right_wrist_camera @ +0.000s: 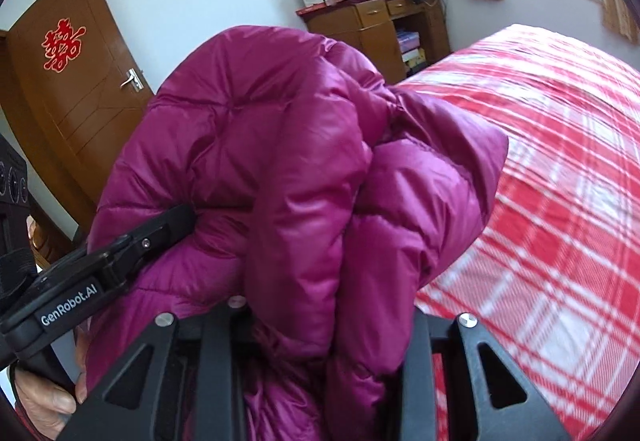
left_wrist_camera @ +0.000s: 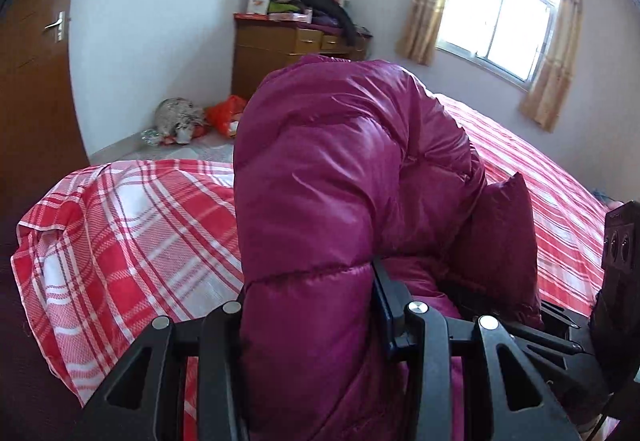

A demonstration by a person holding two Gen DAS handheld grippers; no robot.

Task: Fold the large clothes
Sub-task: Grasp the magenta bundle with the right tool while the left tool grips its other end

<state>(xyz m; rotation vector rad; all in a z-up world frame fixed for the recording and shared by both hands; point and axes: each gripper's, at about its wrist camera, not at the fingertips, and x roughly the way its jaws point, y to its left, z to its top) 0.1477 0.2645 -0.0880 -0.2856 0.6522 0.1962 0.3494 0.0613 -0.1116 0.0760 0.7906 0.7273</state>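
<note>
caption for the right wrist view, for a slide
Both grippers clamp a bunched magenta puffer jacket above a red plaid bed.

Bedroom in home. Large bed with red-and-white checked cotton sheet [left_wrist_camera: 132, 217] fills foreground. Beyond bed, against white wall: brown wooden dresser with small drawers [left_wrist_camera: 276, 49], clothes and boxes piled on top. Right of dresser: window with beige curtains [left_wrist_camera: 496, 13]. Left of dresser: brown wooden door with red paper ornament [right_wrist_camera: 80, 81].
</note>
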